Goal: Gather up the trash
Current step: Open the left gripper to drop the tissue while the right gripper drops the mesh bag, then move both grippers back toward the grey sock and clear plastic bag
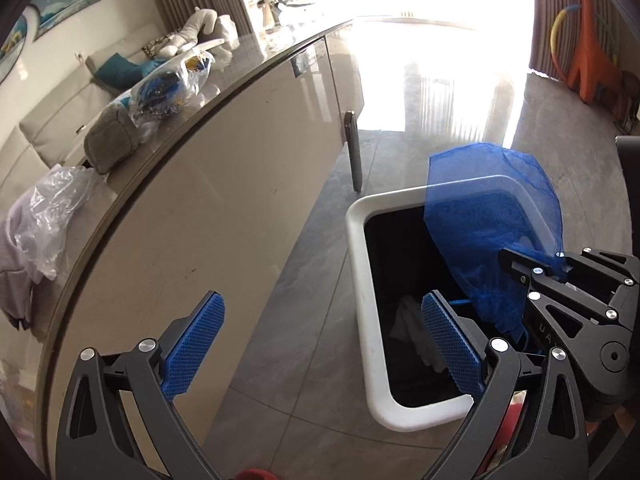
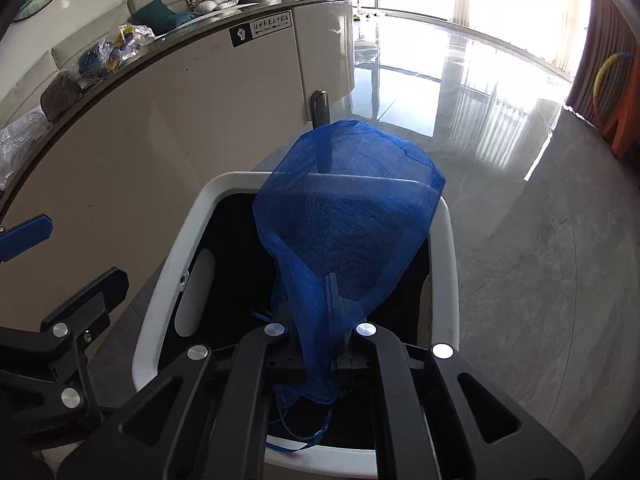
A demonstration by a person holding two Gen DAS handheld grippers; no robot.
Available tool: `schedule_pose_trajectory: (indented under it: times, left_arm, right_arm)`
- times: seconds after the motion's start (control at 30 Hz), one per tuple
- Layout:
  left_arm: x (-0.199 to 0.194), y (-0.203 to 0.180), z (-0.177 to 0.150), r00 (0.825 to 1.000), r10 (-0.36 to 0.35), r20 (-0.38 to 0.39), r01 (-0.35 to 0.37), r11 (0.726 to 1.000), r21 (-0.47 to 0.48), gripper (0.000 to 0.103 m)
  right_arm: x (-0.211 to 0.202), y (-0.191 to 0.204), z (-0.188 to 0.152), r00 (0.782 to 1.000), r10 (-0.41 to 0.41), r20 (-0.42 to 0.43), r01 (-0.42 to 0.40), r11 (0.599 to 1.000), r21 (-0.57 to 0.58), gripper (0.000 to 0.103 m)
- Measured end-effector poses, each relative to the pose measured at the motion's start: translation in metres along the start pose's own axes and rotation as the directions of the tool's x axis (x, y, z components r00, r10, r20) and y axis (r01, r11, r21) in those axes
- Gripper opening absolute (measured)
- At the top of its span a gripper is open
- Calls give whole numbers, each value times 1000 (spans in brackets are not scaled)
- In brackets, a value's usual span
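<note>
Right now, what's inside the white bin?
In the left wrist view, crumpled white trash lies low inside the white bin. The blue mesh bag, pinched in the right gripper, hangs over the opening and hides the rest of the dark interior.

— What's on my counter (image 1: 224, 92) over there?
— A grey pouch (image 1: 110, 140), with a clear bag of blue and yellow things (image 1: 172, 82) just beside it.
— Behind that?
— A pale sofa (image 1: 60, 116) with a teal cushion (image 1: 116, 70) and what may be a stuffed toy (image 1: 196, 28).
— To my right?
— An orange toy giraffe (image 1: 592, 60) by the curtain (image 1: 540, 32).
</note>
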State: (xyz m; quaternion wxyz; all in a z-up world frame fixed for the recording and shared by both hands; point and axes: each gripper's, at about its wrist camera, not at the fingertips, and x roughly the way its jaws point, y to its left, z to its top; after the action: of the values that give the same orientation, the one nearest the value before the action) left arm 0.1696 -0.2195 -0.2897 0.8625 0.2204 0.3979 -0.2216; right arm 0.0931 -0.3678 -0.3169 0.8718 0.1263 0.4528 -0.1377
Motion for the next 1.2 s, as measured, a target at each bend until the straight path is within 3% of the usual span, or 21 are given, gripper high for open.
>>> schedule_pose_trajectory:
  times: [0.03, 0.07, 0.1, 0.13, 0.2, 0.33, 0.6, 0.7, 0.8, 0.97, 1.07, 1.2]
  left_arm:
    - [-2, 5, 0, 1000, -2, 4, 2, 1000, -8, 98]
    - [-4, 9, 0, 1000, -4, 10, 4, 1000, -15, 97]
    - [-7, 12, 0, 1000, -2, 17, 3, 1000, -20, 97]
    - [-9, 16, -1, 1000, 0, 23, 0, 1000, -26, 97]
    - [-12, 23, -1, 999, -2, 32, 3, 999, -44, 97]
    - [-17, 33, -4, 999, 5, 47, -2, 998, -70, 97]
    - [-28, 57, -9, 996, 45, 79, -35, 992, -125, 97]
    - [-39, 69, -8, 989, 99, 114, -82, 986, -148, 97]
    - [-60, 82, -7, 972, 153, 181, -120, 976, -179, 97]
    - [-98, 106, -5, 919, 254, 300, -189, 955, -230, 98]
    - [-108, 124, -1, 894, 329, 304, -253, 931, -265, 98]
    - [-105, 151, -4, 885, 379, 269, -290, 903, -318, 98]
  right_arm:
    - [5, 2, -1, 1000, -3, -26, 3, 1000, -3, 15]
    - [11, 3, -3, 998, -7, -62, 7, 1000, -10, 43]
    - [17, 5, -4, 995, -29, -91, 28, 999, -18, 65]
    - [20, 8, -6, 992, -78, -102, 75, 997, -34, 96]
    - [18, 16, -10, 985, -164, -49, 159, 984, -86, 98]
    - [10, 30, -11, 981, -191, 7, 190, 968, -162, 98]
    - [-21, 43, -3, 985, -124, 123, 145, 973, -178, 98]
    - [-35, 52, 7, 982, -97, 163, 129, 973, -193, 98]
    - [-56, 64, 16, 974, -57, 220, 103, 973, -206, 98]
    - [-84, 87, 35, 957, 29, 287, 36, 976, -217, 98]
    - [-96, 99, 46, 947, 79, 312, -6, 974, -227, 98]
    - [-106, 123, 59, 932, 134, 336, -44, 964, -261, 98]
